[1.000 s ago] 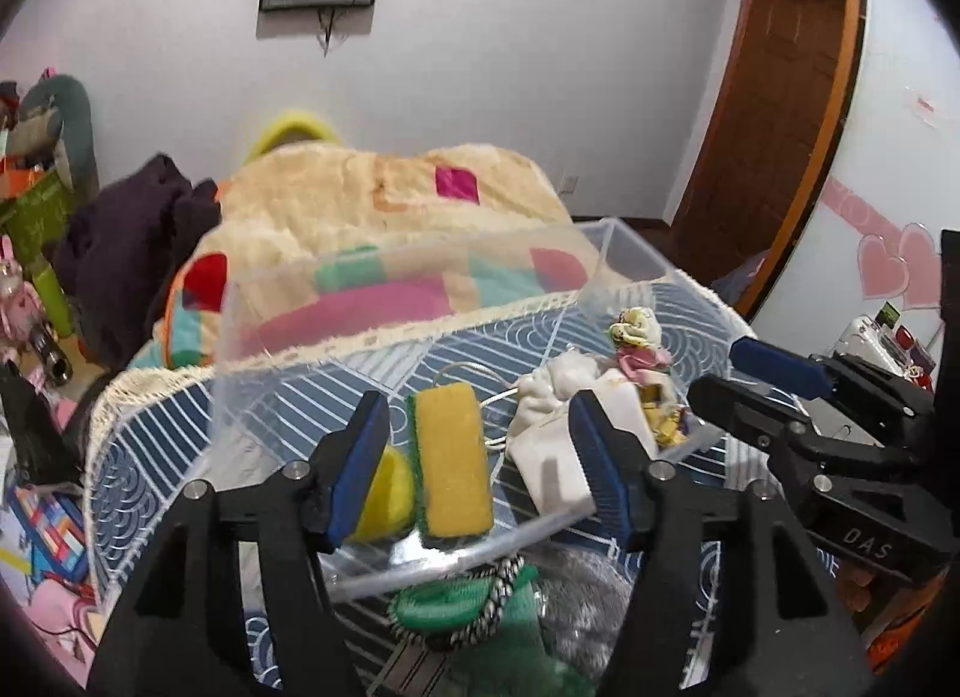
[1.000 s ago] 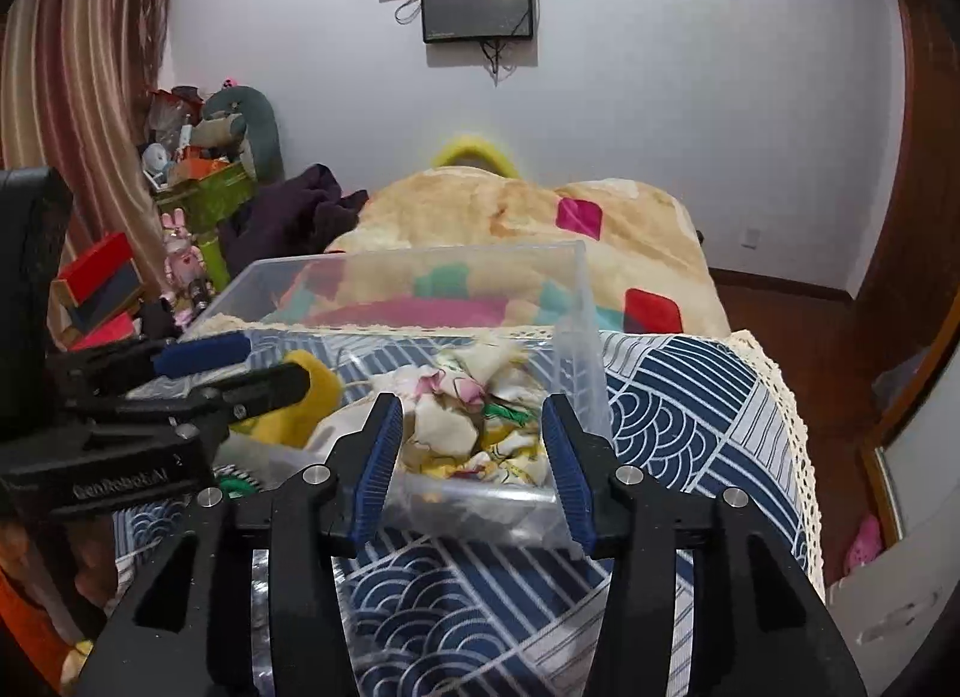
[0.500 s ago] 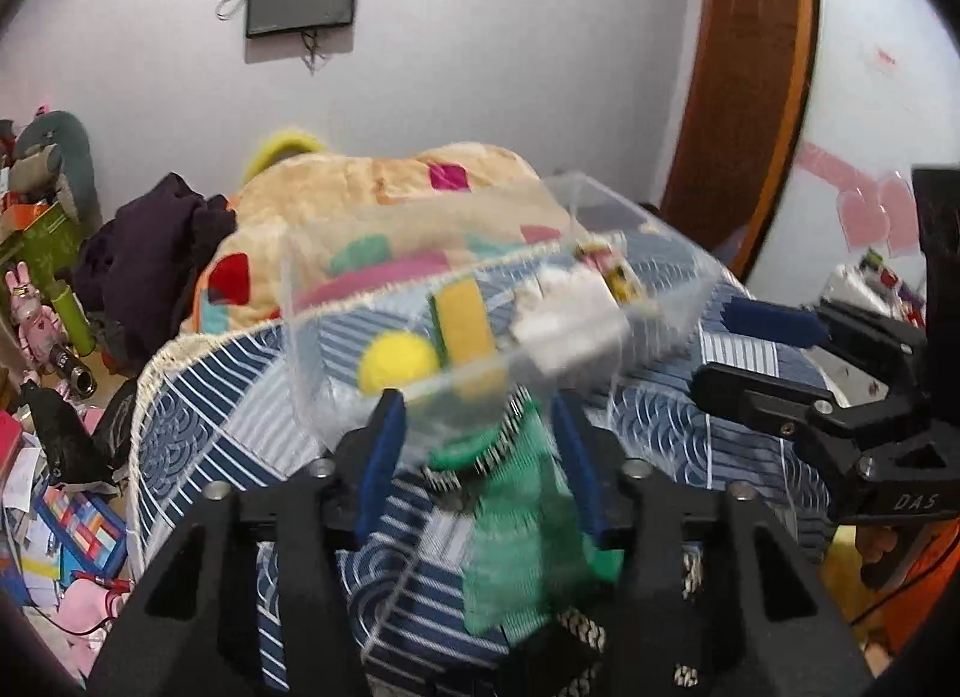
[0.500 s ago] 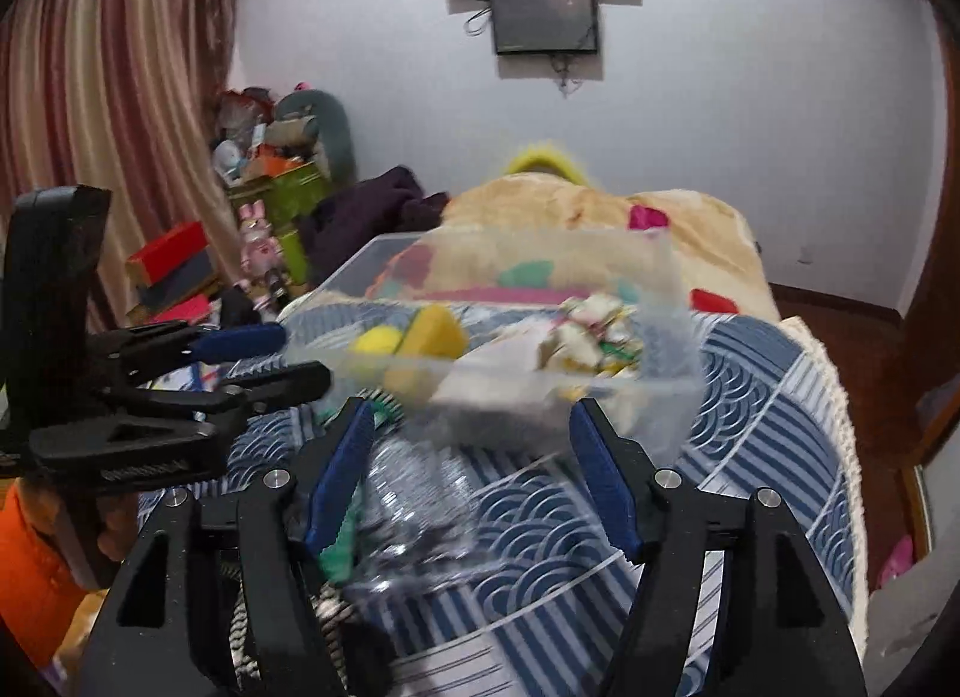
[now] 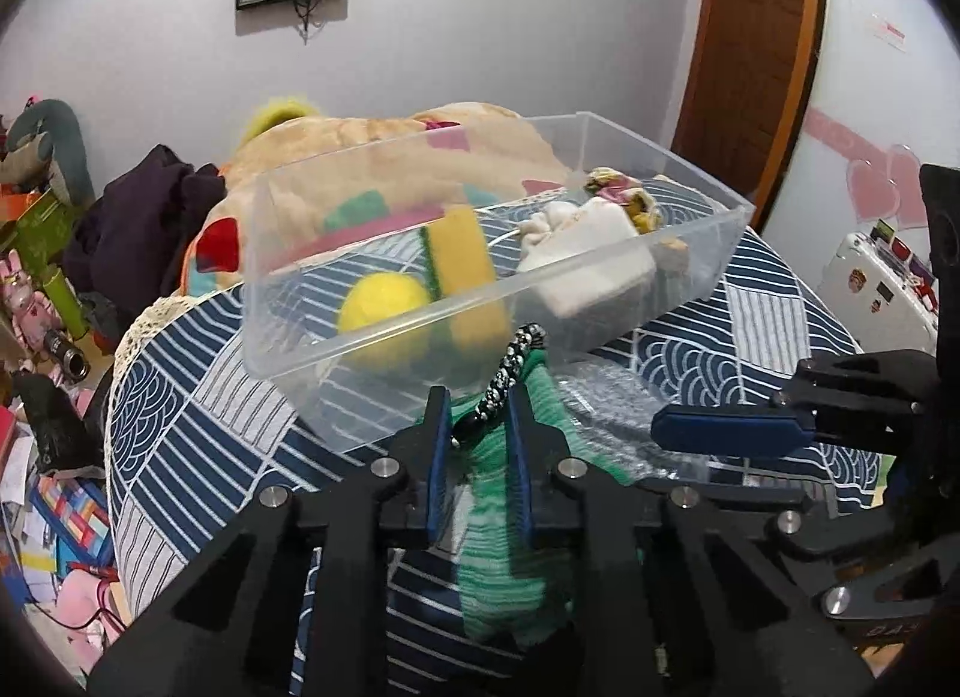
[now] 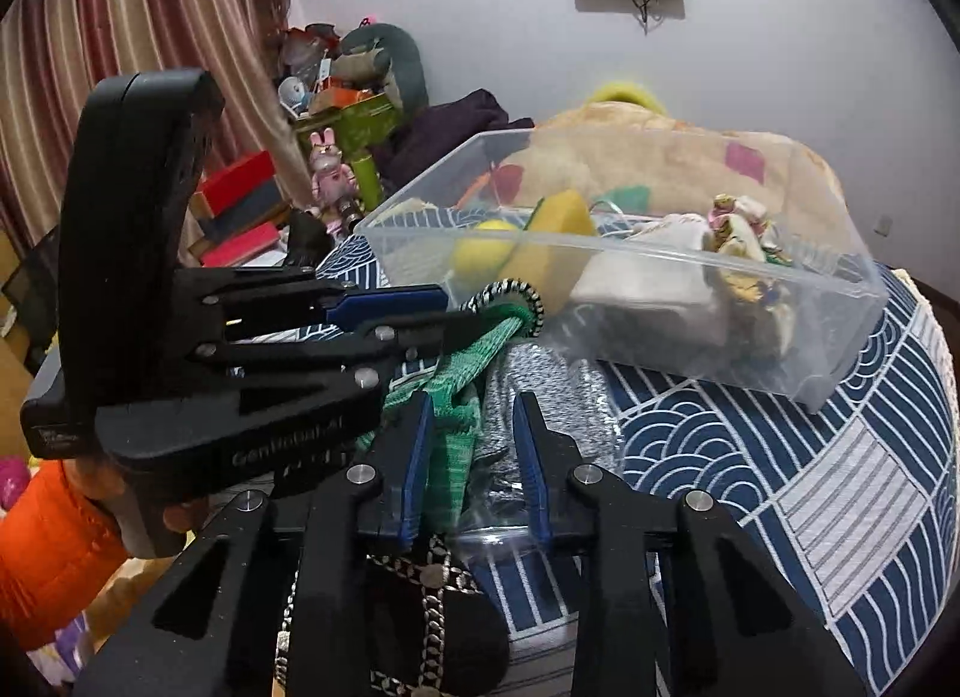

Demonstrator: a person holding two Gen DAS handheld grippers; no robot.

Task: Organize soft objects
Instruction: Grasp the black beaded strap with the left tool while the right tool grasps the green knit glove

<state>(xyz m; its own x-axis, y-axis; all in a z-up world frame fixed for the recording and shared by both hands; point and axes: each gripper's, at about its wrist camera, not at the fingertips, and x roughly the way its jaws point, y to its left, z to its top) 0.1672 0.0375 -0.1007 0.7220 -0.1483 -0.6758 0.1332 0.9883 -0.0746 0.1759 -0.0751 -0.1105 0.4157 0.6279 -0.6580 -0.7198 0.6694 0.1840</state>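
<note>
While the green sock [image 5: 510, 523] lies on the bed [image 5: 774, 301], bin side: left gripper [image 5: 477, 457] fingers clenched on its speckled cuff [image 5: 510, 364], likely to lift it.
right gripper [image 6: 474, 460]: fingers parted over sock and grey cloth [image 6: 540, 397], holding nothing.
clear bin [image 5: 672, 241]: just beyond; holds yellow sponge [image 5: 462, 253], ball [image 5: 384, 310], white pouch [image 5: 591, 259].

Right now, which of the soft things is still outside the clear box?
The green knitted piece with the black-and-white cuff. It lies on the blue bedspread between the left tongs, while the yellow ball, sponge and white pouch sit inside.
</note>
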